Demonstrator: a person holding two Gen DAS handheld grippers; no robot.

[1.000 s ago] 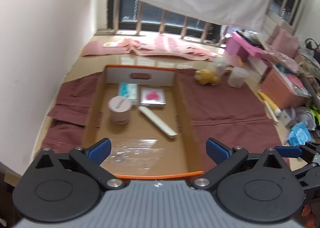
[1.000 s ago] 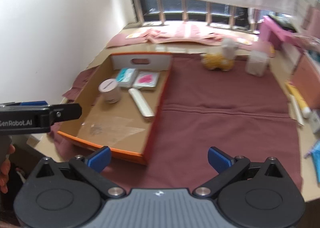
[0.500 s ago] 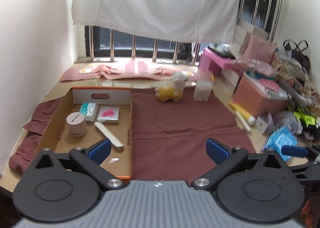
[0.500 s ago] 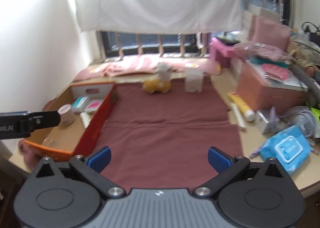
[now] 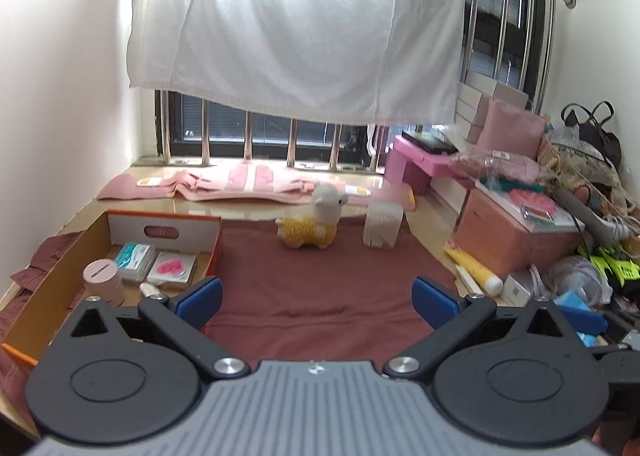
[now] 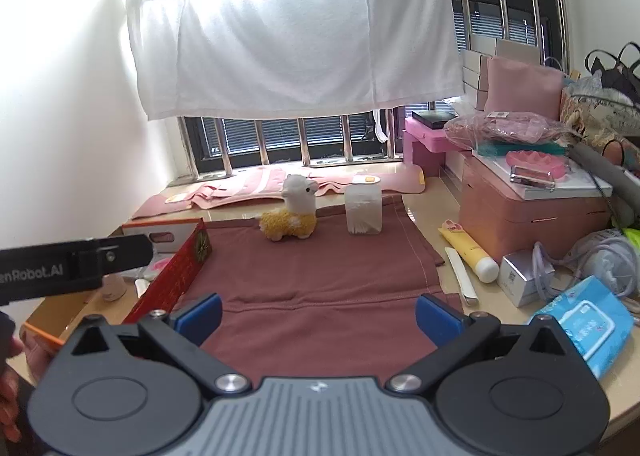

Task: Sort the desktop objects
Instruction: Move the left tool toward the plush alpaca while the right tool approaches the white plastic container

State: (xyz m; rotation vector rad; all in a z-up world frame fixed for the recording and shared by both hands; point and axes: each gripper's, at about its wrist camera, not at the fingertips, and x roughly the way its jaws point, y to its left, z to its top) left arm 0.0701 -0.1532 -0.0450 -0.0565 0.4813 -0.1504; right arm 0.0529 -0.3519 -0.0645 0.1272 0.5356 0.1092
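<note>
Both grippers hovering wide open over the maroon cloth [image 6: 320, 280]

The left gripper [image 5: 316, 302] and right gripper [image 6: 318, 316] are both holding jaws apart, empty. The plush alpaca [image 6: 291, 215] and swab jar [image 6: 363, 209] are sitting at the cloth's far edge, straight ahead; the cardboard box [image 5: 60, 276], holding a few items, is lying off the cloth's left side, nearer the left gripper.

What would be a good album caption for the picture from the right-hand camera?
Open right gripper above a maroon cloth, facing a plush alpaca and clear container.
</note>
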